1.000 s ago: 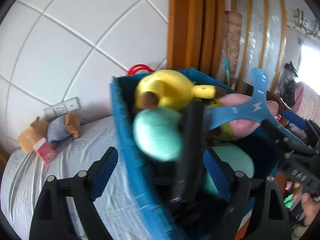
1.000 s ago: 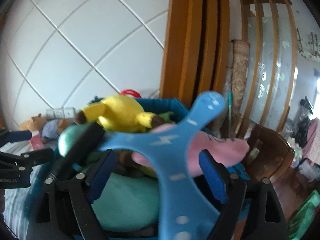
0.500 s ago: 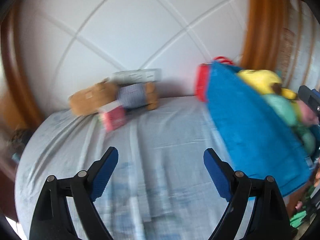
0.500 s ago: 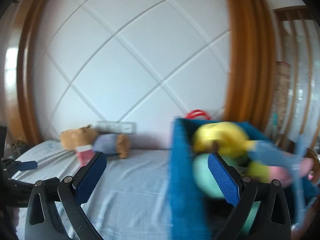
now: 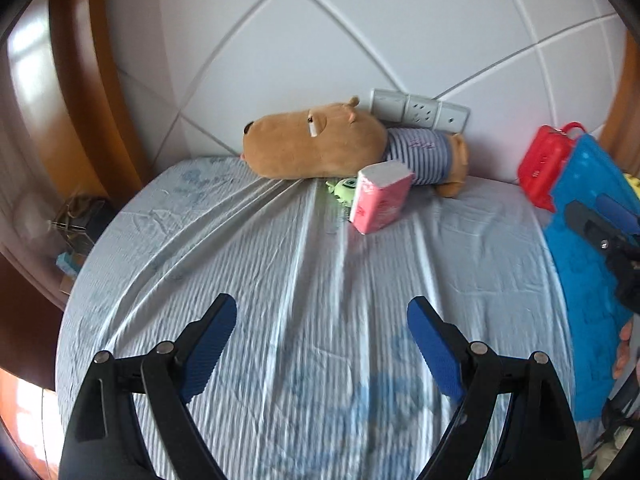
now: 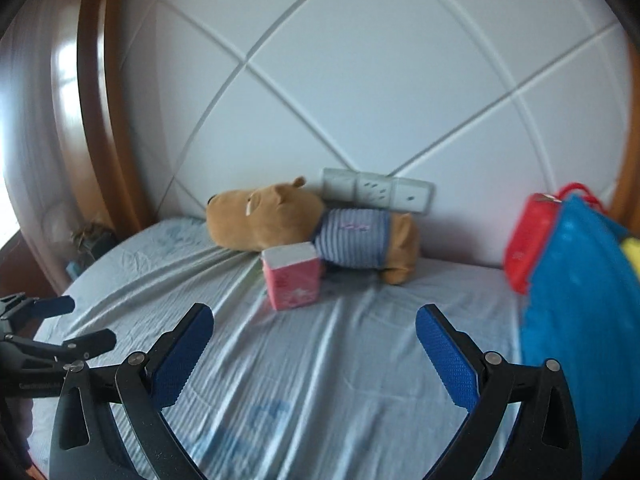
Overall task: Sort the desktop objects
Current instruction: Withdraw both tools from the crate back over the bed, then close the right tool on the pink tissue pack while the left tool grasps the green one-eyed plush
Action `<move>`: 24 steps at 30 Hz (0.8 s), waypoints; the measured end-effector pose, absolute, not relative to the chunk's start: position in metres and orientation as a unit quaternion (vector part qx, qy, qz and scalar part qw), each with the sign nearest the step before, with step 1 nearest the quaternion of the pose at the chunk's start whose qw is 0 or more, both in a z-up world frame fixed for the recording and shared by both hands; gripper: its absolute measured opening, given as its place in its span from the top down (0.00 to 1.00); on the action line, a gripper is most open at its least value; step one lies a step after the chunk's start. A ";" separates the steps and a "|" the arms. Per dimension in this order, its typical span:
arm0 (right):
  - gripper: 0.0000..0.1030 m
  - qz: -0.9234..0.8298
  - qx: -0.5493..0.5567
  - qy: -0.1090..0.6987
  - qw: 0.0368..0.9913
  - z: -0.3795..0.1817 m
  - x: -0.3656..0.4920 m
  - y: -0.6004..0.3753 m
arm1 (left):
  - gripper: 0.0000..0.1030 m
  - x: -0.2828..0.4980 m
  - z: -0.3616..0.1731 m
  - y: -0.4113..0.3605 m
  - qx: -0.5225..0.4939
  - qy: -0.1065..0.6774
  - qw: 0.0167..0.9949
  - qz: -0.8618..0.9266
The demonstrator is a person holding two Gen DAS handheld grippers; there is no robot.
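A brown plush animal in a striped shirt [image 5: 320, 148] [image 6: 280, 220] lies at the back of the blue-sheeted surface [image 5: 320, 280] against the white padded wall. A pink tissue pack [image 5: 380, 200] [image 6: 294, 278] stands in front of it. A small green toy [image 5: 342, 189] peeks out beside the pack. A blue fabric basket [image 5: 588, 280] [image 6: 576, 320] stands at the right, with something yellow [image 6: 632, 254] inside. My left gripper [image 5: 322, 340] is open and empty above the sheet. My right gripper [image 6: 314, 348] is open and empty, also short of the pack.
A red plastic case [image 5: 544, 164] [image 6: 528, 236] leans behind the basket. A grey socket strip [image 5: 420, 112] [image 6: 378, 194] sits on the wall behind the plush. A brown wooden frame [image 5: 88, 72] curves along the left, with clutter [image 5: 76, 220] below it.
Both grippers have swung left, away from the toy-filled basket, and now face the plush and tissue pack. The long black object and the blue star-shaped toy are out of view.
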State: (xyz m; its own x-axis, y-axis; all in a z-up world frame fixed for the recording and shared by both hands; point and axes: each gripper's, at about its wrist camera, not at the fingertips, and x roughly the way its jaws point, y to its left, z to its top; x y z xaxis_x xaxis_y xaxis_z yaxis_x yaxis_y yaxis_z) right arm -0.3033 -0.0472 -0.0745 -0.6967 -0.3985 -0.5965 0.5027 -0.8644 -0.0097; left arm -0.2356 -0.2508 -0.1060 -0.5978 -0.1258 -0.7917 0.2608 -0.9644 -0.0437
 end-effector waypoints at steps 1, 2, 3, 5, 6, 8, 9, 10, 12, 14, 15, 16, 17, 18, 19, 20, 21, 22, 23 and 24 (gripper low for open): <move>0.01 -0.914 0.307 0.088 0.250 -0.083 -0.316 -0.056 | 0.15 -0.248 -0.113 -0.255 0.440 0.078 0.108 -0.888; 0.01 -0.912 0.311 0.089 0.254 -0.091 -0.328 -0.064 | 0.15 -0.260 -0.119 -0.258 0.443 0.078 0.108 -0.887; 0.01 -0.909 0.315 0.091 0.258 -0.099 -0.340 -0.073 | 0.15 -0.273 -0.127 -0.262 0.445 0.079 0.107 -0.885; 0.00 -0.904 0.324 0.100 0.261 -0.120 -0.365 -0.090 | 0.15 -0.294 -0.141 -0.269 0.450 0.083 0.107 -0.883; 0.00 -0.902 0.327 0.104 0.261 -0.131 -0.378 -0.098 | 0.15 -0.306 -0.151 -0.275 0.454 0.086 0.108 -0.880; 0.00 -0.898 0.335 0.109 0.263 -0.157 -0.403 -0.113 | 0.15 -0.328 -0.173 -0.288 0.463 0.090 0.111 -0.875; 0.00 -0.896 0.338 0.110 0.265 -0.168 -0.413 -0.118 | 0.15 -0.339 -0.184 -0.296 0.468 0.090 0.113 -0.872; 0.00 -0.894 0.342 0.111 0.268 -0.179 -0.424 -0.124 | 0.15 -0.348 -0.194 -0.301 0.472 0.090 0.115 -0.870; 0.00 -0.888 0.347 0.114 0.280 -0.206 -0.446 -0.138 | 0.15 -0.365 -0.214 -0.310 0.480 0.090 0.117 -0.865; 0.00 -0.885 0.348 0.118 0.287 -0.224 -0.461 -0.149 | 0.15 -0.380 -0.233 -0.317 0.491 0.088 0.118 -0.859; 0.00 -0.884 0.348 0.123 0.287 -0.231 -0.468 -0.155 | 0.15 -0.385 -0.241 -0.320 0.494 0.088 0.118 -0.857; 0.00 -0.884 0.346 0.128 0.288 -0.237 -0.474 -0.160 | 0.15 -0.390 -0.248 -0.323 0.497 0.089 0.117 -0.855; 0.00 -0.884 0.344 0.133 0.287 -0.244 -0.480 -0.164 | 0.15 -0.395 -0.255 -0.325 0.499 0.090 0.117 -0.854; 0.00 -0.883 0.344 0.136 0.290 -0.249 -0.486 -0.169 | 0.15 -0.399 -0.261 -0.327 0.501 0.091 0.117 -0.852; 0.00 -0.880 0.346 0.138 0.295 -0.255 -0.491 -0.173 | 0.15 -0.402 -0.267 -0.329 0.503 0.091 0.117 -0.851; 0.00 -0.878 0.346 0.141 0.299 -0.260 -0.495 -0.177 | 0.15 -0.405 -0.272 -0.330 0.505 0.092 0.117 -0.850; 0.00 -0.877 0.345 0.146 0.301 -0.264 -0.498 -0.180 | 0.15 -0.409 -0.276 -0.331 0.506 0.092 0.116 -0.850; 0.00 -0.877 0.345 0.147 0.300 -0.268 -0.502 -0.183 | 0.15 -0.411 -0.279 -0.332 0.506 0.092 0.115 -0.850; 0.00 -0.876 0.349 0.139 0.302 -0.271 -0.505 -0.183 | 0.15 -0.413 -0.280 -0.332 0.506 0.092 0.113 -0.850; 0.00 -0.875 0.353 0.131 0.304 -0.273 -0.508 -0.183 | 0.15 -0.415 -0.281 -0.332 0.505 0.092 0.111 -0.851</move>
State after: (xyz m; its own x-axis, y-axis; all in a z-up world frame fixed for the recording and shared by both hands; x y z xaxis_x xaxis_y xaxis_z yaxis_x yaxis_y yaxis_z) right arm -0.5080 -0.1833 -0.2734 -0.5660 -0.4388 -0.6979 0.6245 -0.7809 -0.0155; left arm -0.4151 -0.3315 -0.2811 -0.4659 -0.0964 -0.8796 0.2814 -0.9586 -0.0440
